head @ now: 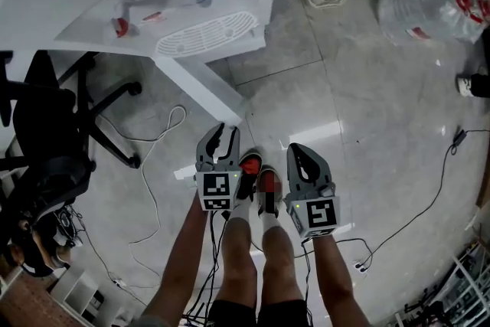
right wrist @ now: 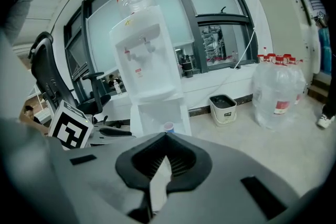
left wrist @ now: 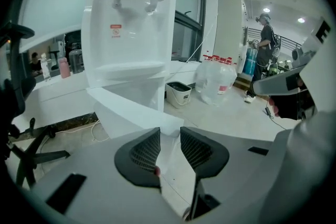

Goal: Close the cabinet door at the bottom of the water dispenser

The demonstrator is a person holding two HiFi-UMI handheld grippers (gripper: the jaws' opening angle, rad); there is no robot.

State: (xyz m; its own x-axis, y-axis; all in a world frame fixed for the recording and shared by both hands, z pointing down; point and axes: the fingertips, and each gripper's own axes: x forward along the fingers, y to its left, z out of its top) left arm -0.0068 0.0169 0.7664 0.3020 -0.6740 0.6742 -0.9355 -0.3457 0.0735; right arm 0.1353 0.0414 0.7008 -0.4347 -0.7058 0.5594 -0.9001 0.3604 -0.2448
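We held left tool [left wrist: 169, 134] released, empty; right tool [right wrist: 165, 138] clenched on nothing. Door [left wrist: 131, 110] stood open just ahead.

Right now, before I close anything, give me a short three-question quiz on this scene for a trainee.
1. True or false: the white cabinet door at the bottom of the white plastic water dispenser stands open.
2. The left gripper has its fingers: A) apart, gripping nothing; B) closed on the door edge; C) closed on a cable.
3. What stands on the floor between the dispenser and the large clear water bottles?

Key
1. True.
2. A.
3. The small cream waste bin with a dark liner.
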